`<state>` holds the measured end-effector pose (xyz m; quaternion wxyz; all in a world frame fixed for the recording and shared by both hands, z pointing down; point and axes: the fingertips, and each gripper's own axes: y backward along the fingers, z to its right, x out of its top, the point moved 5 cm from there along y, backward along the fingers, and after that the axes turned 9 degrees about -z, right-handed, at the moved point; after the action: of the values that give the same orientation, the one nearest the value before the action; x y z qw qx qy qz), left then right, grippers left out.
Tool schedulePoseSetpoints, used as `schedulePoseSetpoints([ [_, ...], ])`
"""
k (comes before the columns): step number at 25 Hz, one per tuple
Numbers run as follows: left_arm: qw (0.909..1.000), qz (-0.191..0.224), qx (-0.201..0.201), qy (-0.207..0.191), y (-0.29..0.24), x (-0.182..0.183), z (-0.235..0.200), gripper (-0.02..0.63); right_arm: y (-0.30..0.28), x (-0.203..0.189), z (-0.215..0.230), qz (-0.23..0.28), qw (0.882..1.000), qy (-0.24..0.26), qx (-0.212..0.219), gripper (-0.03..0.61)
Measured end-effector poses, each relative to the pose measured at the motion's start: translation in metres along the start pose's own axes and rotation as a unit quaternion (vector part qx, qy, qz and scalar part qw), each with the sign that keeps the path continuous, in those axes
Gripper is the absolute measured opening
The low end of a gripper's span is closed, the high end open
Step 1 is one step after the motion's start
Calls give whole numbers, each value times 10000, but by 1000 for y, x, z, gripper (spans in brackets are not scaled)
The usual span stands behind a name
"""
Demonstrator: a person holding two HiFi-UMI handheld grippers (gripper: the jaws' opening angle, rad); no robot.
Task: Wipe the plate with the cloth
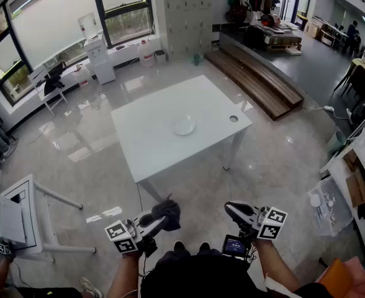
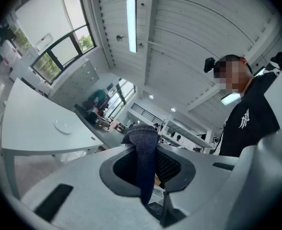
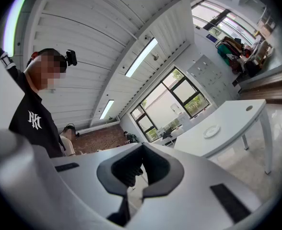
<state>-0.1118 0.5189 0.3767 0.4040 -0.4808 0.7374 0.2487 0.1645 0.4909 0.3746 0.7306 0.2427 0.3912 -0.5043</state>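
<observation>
- Pinched in the left tongs (image 1: pixel 159 218): a dark knitted cloth (image 1: pixel 168 213), bunched above the tips and hanging down through the gap between the pads.
- Pressed together with nothing between them: the right tongs (image 1: pixel 231 208), tips meeting in a closed seam in the right gripper view.
- Held side by side, roughly level, low and close to the body, the two a little apart, both pointing toward a white tabletop (image 1: pixel 151 138).
- Well ahead of both tongs: a white plate (image 1: pixel 184 125), lying flat near the middle of the tabletop, touched by neither tongs nor cloth.
- Ahead and to the left of the left tongs in the left gripper view, ahead and to the right of the right tongs in the right gripper view: that same plate.
- Farther off than the plate and to its right: a small round hole (image 1: pixel 233 118) in the tabletop.
- Between the tongs and the tabletop: glossy pale floor (image 1: pixel 189 188).
- Just behind the right tongs: a small lit screen (image 1: pixel 235 247).
- Behind the tongs in both gripper views: a person (image 2: pixel 249 123) in a black shirt.
- Off to the left of the left tongs: a smaller white desk (image 1: pixel 21 210).
</observation>
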Motion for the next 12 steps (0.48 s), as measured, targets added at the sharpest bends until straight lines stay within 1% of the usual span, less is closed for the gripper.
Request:
schedulePoseSetpoints([
  [4, 9999, 38, 92, 16, -7, 1, -3, 51, 4, 9, 11, -4, 10000, 67, 16, 5],
  [9, 9998, 26, 179, -19, -16, 0, -3, 51, 11, 9, 20, -32, 10000, 48, 48, 5],
  [12, 9995, 42, 307, -7, -22, -2, -4, 51, 19, 15, 22, 163, 9998, 12, 132, 5],
])
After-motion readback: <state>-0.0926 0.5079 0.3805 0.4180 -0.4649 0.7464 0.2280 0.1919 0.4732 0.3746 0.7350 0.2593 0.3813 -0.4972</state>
